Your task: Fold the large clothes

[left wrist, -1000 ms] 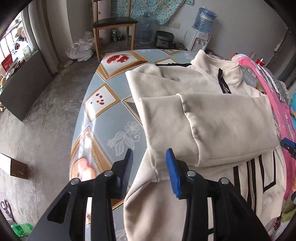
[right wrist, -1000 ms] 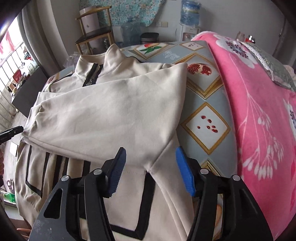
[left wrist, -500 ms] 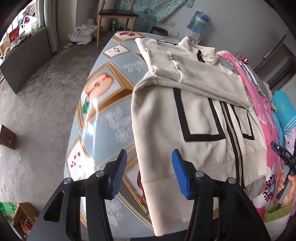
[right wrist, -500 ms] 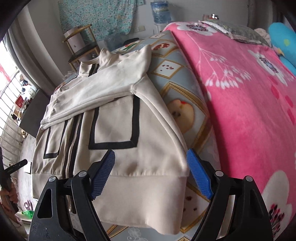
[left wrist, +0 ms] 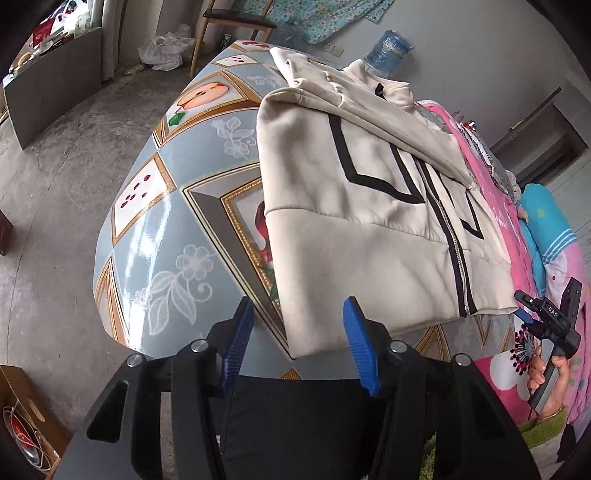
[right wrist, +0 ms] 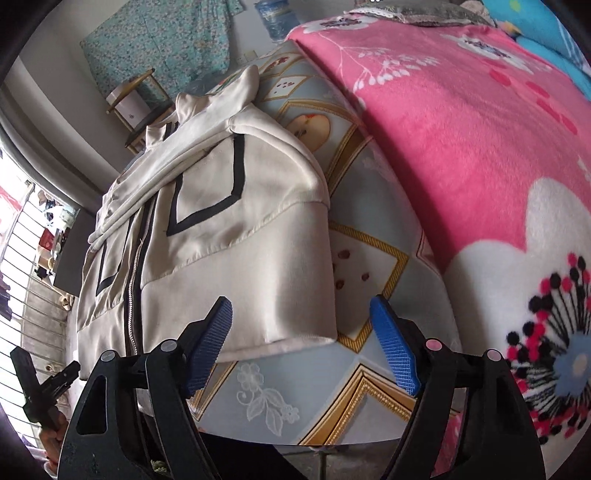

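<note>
A cream zip jacket (left wrist: 369,229) with black stripe trim lies flat on the table, both sleeves folded across its chest; it also shows in the right wrist view (right wrist: 221,229). My left gripper (left wrist: 299,347) is open and empty, at the jacket's near left hem corner, which lies between its blue pads. My right gripper (right wrist: 306,347) is open and empty at the near right hem corner. The right gripper also shows at the right edge of the left wrist view (left wrist: 550,317).
The table (left wrist: 162,236) has a glossy blue cloth with fruit and flower panels. A pink flowered blanket (right wrist: 461,147) lies along its right side. A chair (left wrist: 236,22), a water bottle (left wrist: 388,48) and a cardboard box (left wrist: 26,417) stand around on the concrete floor.
Both grippers have drawn back from the folded sleeves to the jacket's near hem and dropped lower, one at each hem corner. Both stay open. The jacket has not moved.
</note>
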Demonstrator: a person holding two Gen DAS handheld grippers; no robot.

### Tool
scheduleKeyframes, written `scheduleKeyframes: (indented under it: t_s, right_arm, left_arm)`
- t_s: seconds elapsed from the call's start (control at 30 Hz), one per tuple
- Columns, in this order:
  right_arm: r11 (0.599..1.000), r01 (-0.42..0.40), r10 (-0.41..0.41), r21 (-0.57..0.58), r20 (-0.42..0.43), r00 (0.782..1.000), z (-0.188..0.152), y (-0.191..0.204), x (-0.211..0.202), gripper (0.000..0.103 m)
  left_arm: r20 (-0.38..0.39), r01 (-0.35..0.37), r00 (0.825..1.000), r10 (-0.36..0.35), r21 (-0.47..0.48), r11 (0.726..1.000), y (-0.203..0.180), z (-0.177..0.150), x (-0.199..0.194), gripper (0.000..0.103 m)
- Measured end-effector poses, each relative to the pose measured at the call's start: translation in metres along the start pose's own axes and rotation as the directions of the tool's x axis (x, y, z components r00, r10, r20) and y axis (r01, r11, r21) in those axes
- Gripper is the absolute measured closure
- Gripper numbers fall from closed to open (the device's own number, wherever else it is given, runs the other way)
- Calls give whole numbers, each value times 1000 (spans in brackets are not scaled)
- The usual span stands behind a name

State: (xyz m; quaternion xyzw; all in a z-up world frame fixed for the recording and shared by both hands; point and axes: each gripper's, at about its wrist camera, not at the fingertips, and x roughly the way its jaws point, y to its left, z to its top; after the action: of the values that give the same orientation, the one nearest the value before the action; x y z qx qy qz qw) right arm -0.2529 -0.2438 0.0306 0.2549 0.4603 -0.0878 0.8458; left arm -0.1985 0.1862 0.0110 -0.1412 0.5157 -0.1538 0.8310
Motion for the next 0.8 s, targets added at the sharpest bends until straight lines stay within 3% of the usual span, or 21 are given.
scheduleKeyframes:
  t_s: [0.13,0.27,0.33,0.53,0.63,0.8]
  right_arm:
    - [999,-41,41,30,14,999,3,-2,3,35]
    - [996,-72,72,58,0,997,2,0,8,50]
    - [997,-61,61,55,3,998,-3,3,6,52]
    - [995,-54,54,83,11,998,-11,-3,4,66]
    - [994,-54,53,99,14,998,-11,-8,3,76]
    - [996,-40,39,83,15,999,-11,-10,2,89]
  left_arm:
    - [15,5,1000,-5,2,1000,0,-1,0,54]
    - [26,68,997,-66,-49,997,5,-2,-4,56]
    - [23,89,996,-88,-60,994,5,-5,-5,57]
    - [1,-3,1000,3,-15,1000,-6,-10,2,61]
    - [17,-36,999,36,24,999,-14,-8,4,77]
    - [36,-122,992,119,93,988,-27,-9,8,88]
